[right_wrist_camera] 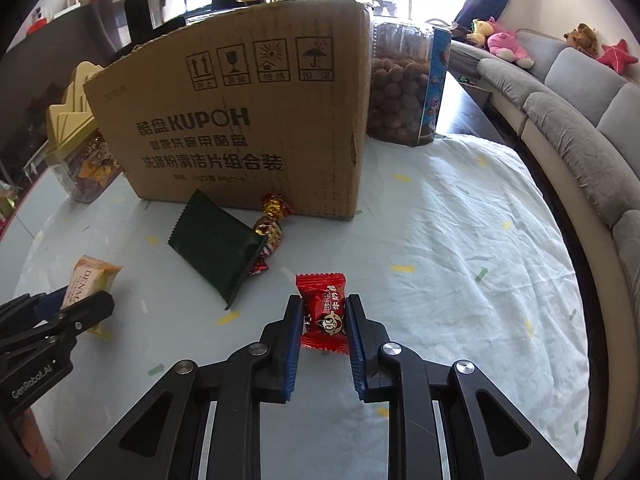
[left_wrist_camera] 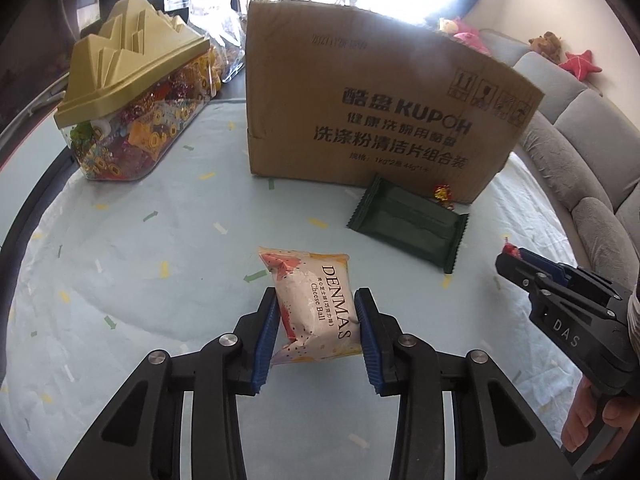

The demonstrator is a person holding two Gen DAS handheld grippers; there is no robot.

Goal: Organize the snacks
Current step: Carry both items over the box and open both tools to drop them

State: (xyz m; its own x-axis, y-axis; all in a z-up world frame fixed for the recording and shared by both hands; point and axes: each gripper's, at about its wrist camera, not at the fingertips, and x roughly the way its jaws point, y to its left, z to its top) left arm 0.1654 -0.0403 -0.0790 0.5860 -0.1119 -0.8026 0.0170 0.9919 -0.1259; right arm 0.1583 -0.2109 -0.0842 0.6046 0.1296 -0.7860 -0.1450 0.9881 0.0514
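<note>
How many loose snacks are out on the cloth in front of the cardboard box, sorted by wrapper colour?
White and orange cheese ball packet, held in the left gripper: 1
Red candy, held in the right gripper: 1
Dark green packet: 1
Gold and red twist-wrapped candy: 1
Total: 4

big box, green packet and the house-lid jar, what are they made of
Big box: brown corrugated cardboard, matte, with ragged top edge and printed ink.
Green packet: looks like matte plastic or foil film, with zigzag crimped ends.
House-lid jar: clear, probably plastic body showing sweets; opaque tan moulded lid.
</note>
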